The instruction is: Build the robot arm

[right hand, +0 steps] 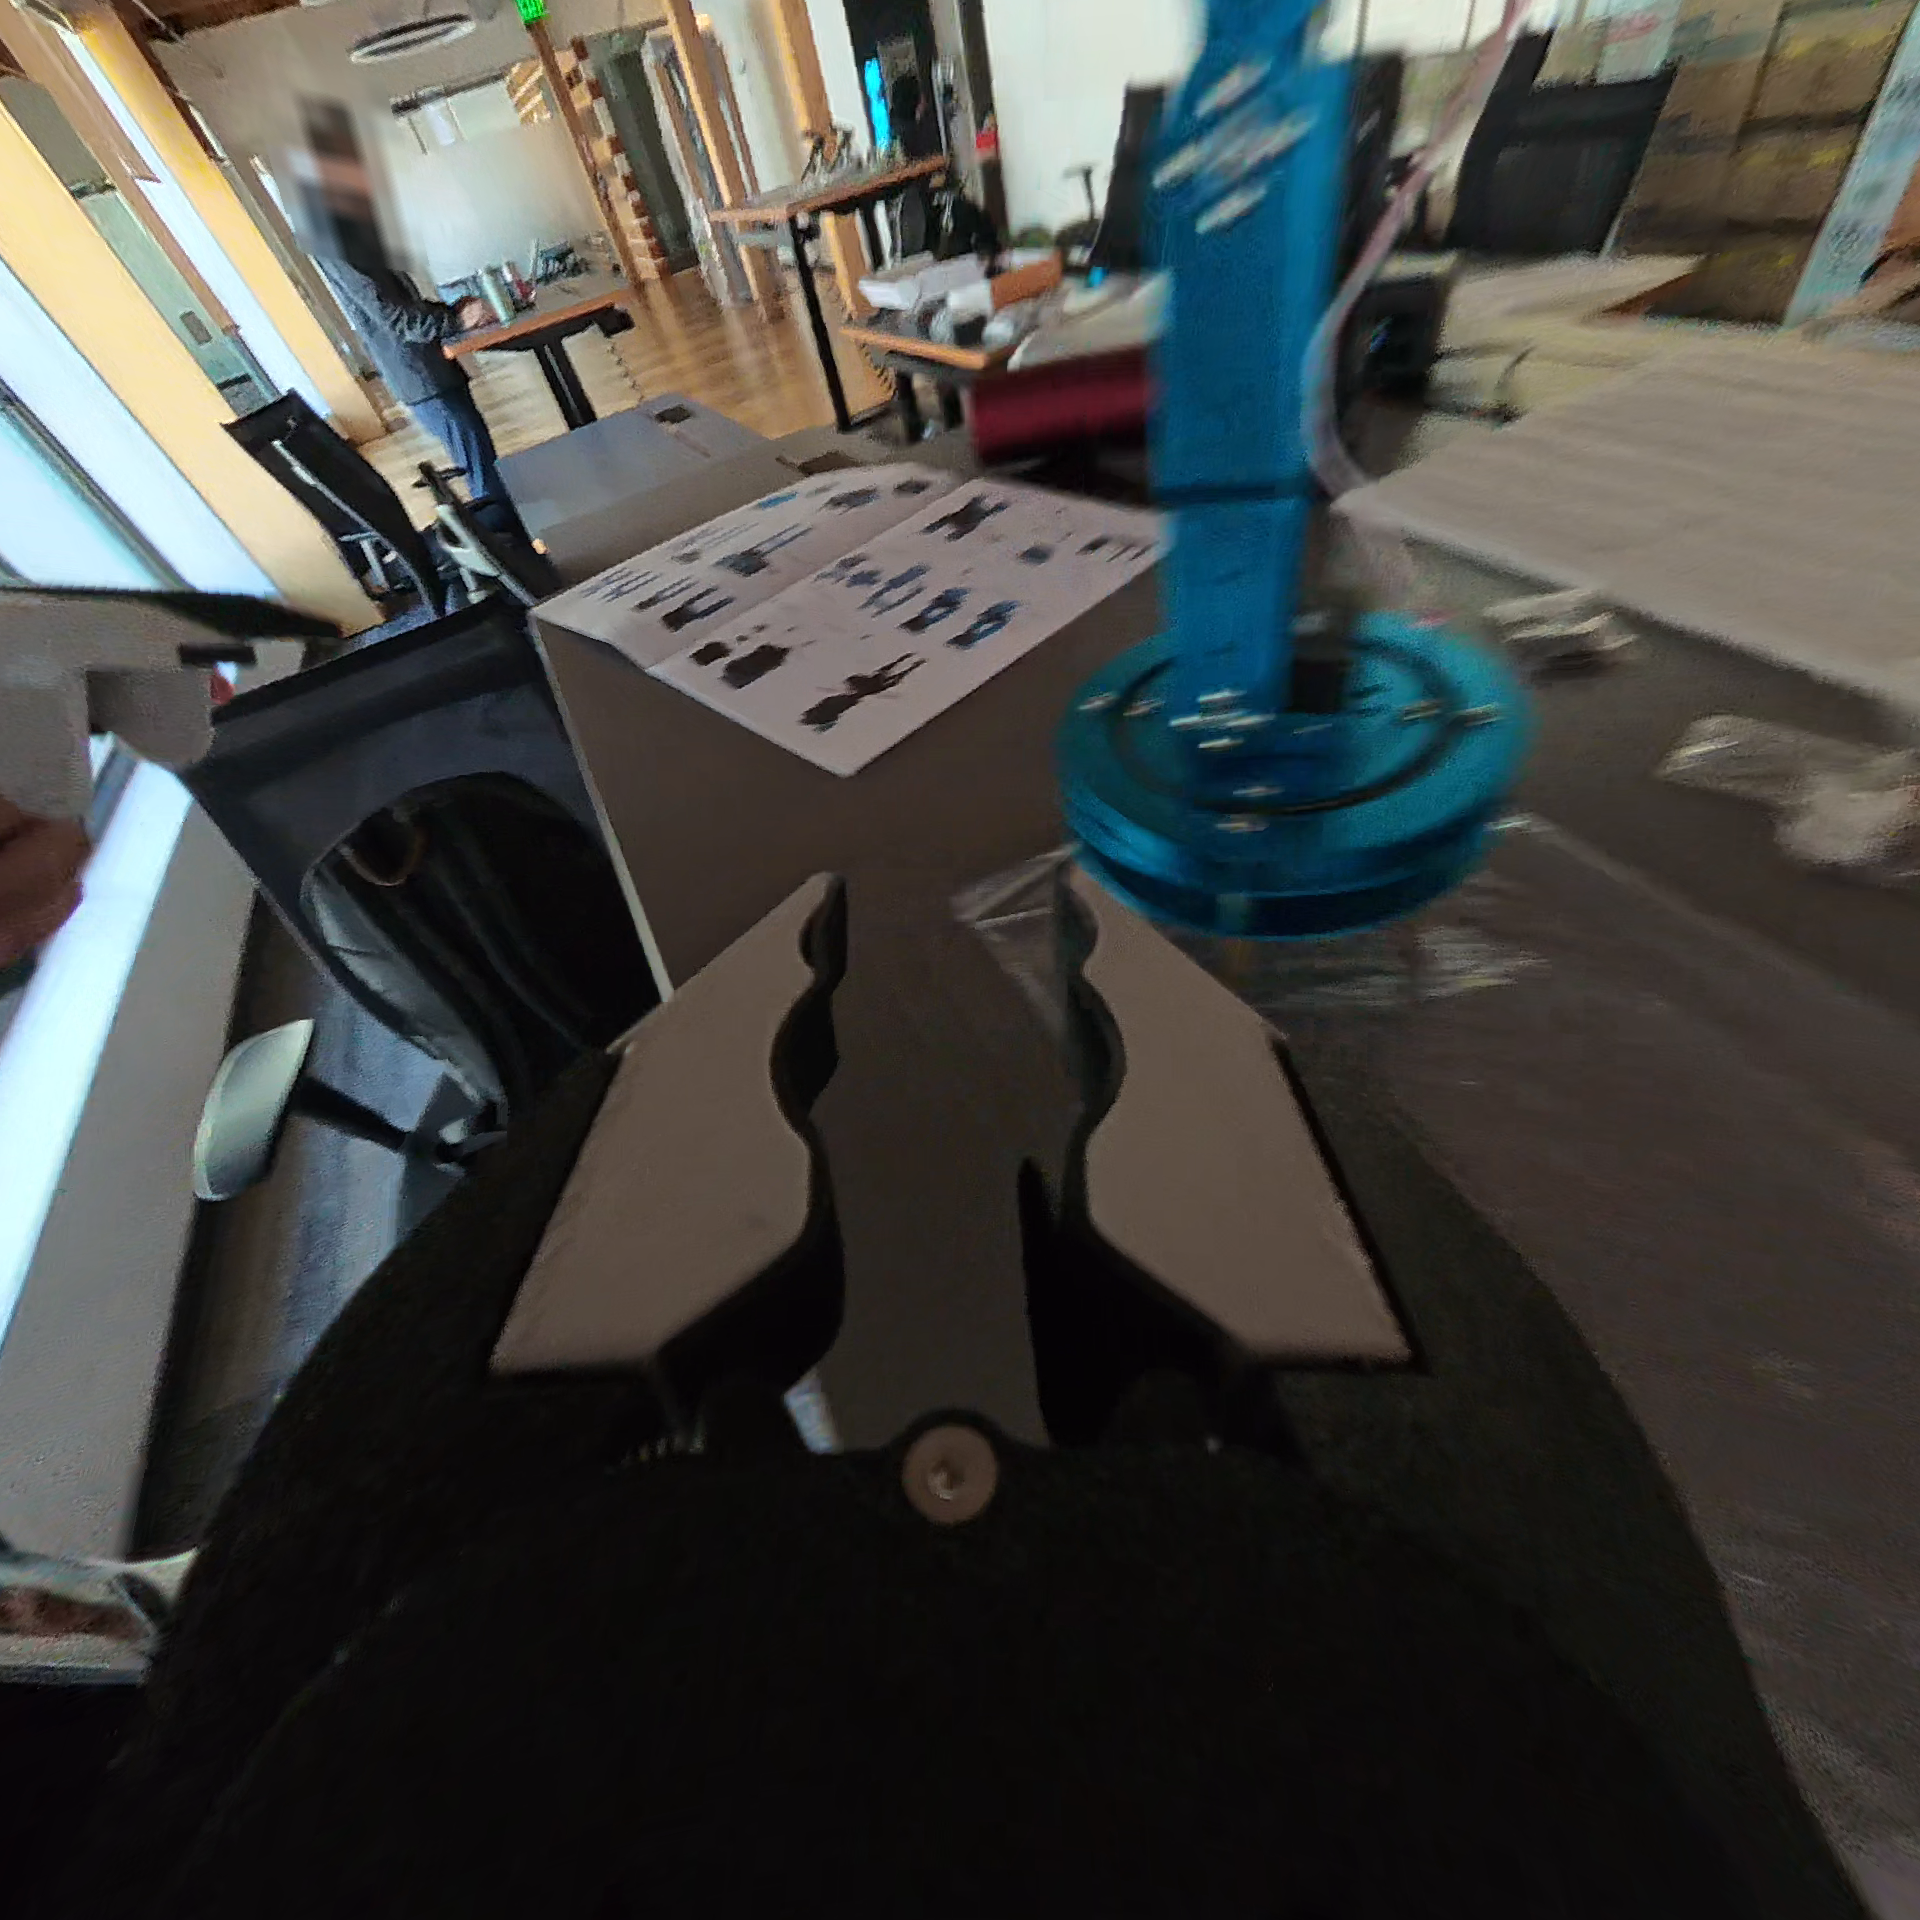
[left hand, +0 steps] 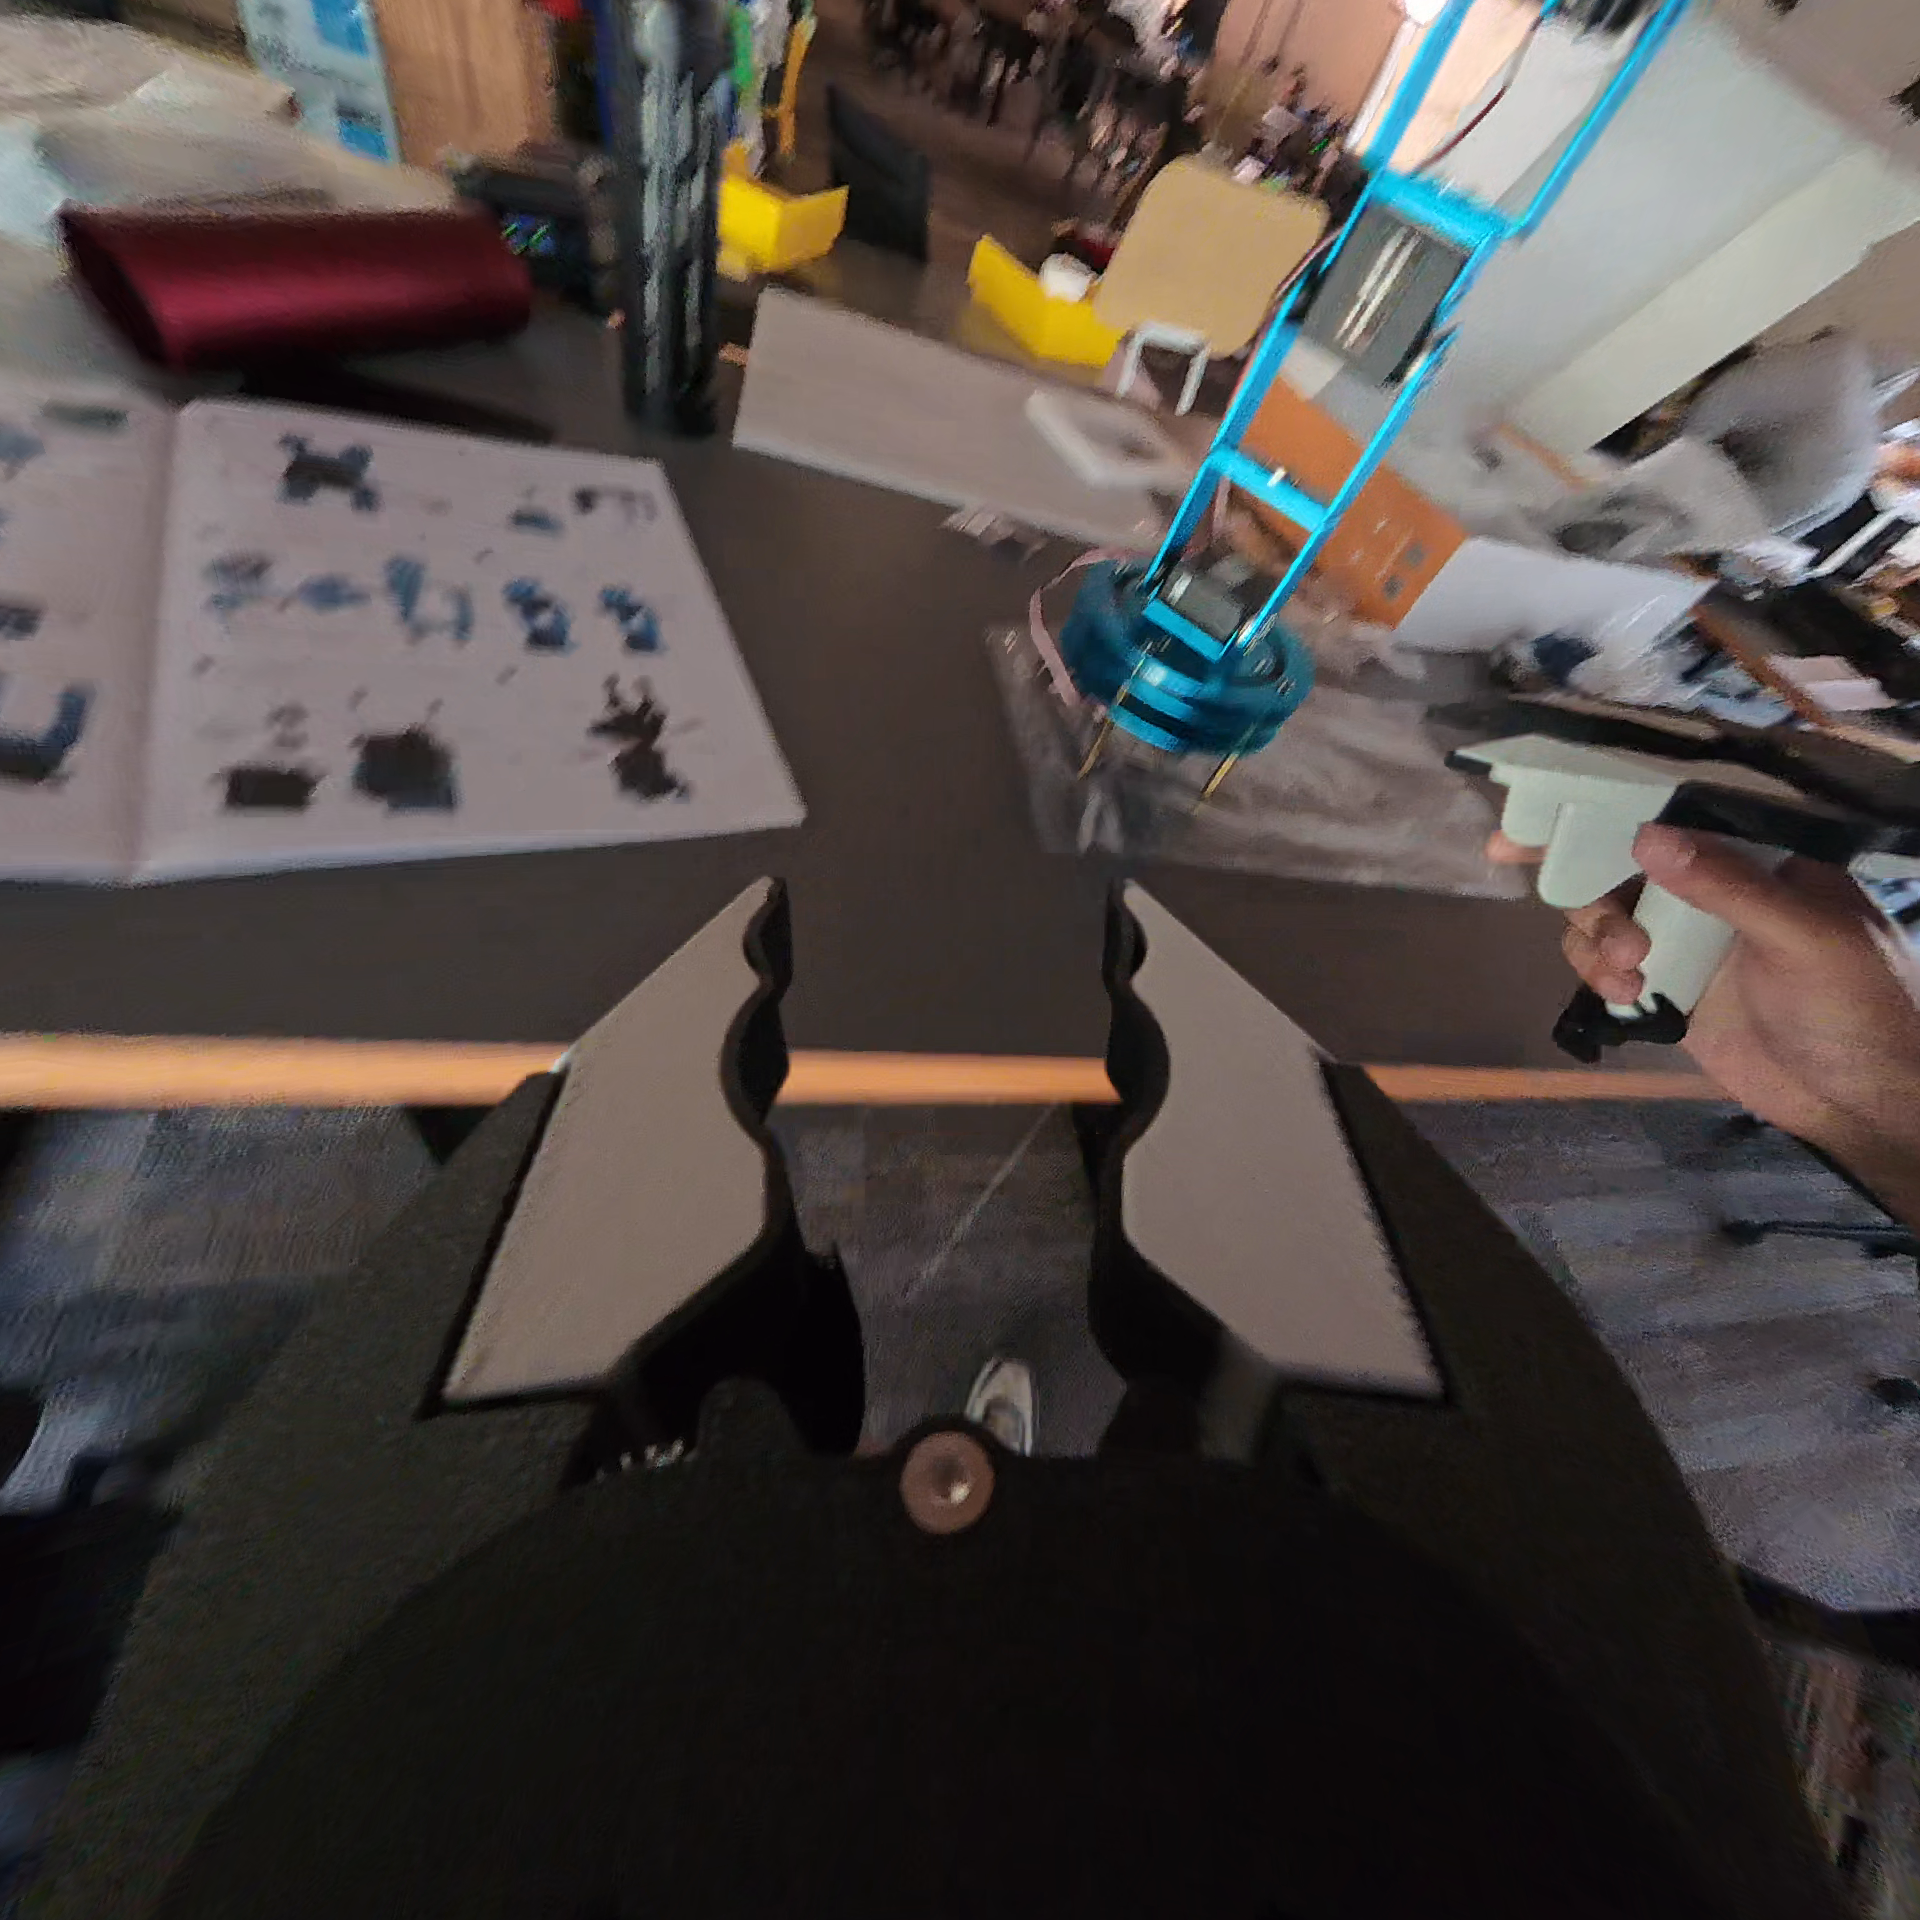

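**Blue metal frame hangs over the dark table, both grippers empty**

The left gripper (left hand: 940,894) is spread wide with nothing between its fingers, held back over the table's near wooden edge (left hand: 260,1070), probably to keep clear of the blue metal assembly (left hand: 1184,665). That assembly, a tall open frame ending in a stacked round base with thin pins pointing down, hangs tilted above a clear plastic sheet (left hand: 1299,810) at the right of the table; what holds it up lies out of view. The right gripper (right hand: 951,899) has its fingers apart and grips nothing, with the round base (right hand: 1288,769) just beyond and right of its tips. An open instruction booklet (left hand: 416,634) lies flat at the left, likely for reference. A hand (left hand: 1787,977) holds a white handle at the right
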`<act>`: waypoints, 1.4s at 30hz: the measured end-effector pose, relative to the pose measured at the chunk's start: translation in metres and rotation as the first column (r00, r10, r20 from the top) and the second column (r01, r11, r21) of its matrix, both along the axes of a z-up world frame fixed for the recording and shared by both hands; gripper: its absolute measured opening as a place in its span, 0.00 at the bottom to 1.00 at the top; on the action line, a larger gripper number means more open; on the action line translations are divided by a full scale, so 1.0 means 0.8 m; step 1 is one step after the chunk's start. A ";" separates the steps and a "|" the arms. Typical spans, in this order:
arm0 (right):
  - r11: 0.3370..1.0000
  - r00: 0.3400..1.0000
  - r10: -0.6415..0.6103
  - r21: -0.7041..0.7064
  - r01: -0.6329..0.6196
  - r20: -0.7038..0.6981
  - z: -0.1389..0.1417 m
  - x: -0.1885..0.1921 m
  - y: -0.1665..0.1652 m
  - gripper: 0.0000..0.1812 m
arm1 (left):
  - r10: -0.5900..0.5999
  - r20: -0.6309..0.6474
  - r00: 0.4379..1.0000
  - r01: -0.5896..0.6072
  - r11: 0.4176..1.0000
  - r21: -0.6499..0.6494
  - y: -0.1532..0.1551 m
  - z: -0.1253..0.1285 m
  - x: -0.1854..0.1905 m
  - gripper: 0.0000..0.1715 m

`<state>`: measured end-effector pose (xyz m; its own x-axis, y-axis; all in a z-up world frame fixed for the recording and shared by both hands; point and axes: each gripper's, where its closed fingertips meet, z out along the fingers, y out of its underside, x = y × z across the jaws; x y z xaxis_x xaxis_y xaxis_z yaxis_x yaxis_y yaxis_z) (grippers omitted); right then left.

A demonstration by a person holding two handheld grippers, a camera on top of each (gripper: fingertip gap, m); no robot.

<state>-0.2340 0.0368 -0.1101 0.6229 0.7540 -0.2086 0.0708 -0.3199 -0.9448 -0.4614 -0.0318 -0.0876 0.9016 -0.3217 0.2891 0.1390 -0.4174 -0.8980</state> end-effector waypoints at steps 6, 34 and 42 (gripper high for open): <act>0.975 0.996 0.050 -0.221 -0.033 0.073 -0.049 -0.155 -0.040 0.29 | 0.009 0.100 0.995 0.006 0.988 -0.155 -0.078 -0.043 -0.045 0.32; 0.955 0.912 0.154 -0.293 -0.039 0.379 -0.134 -0.301 0.211 0.27 | -0.337 0.007 0.941 0.328 0.909 -0.257 0.324 -0.122 -0.064 0.26; 0.971 0.902 0.074 -0.239 0.033 0.426 -0.138 -0.303 0.206 0.29 | -0.459 -0.022 0.888 0.426 0.841 -0.334 0.328 -0.151 -0.032 0.26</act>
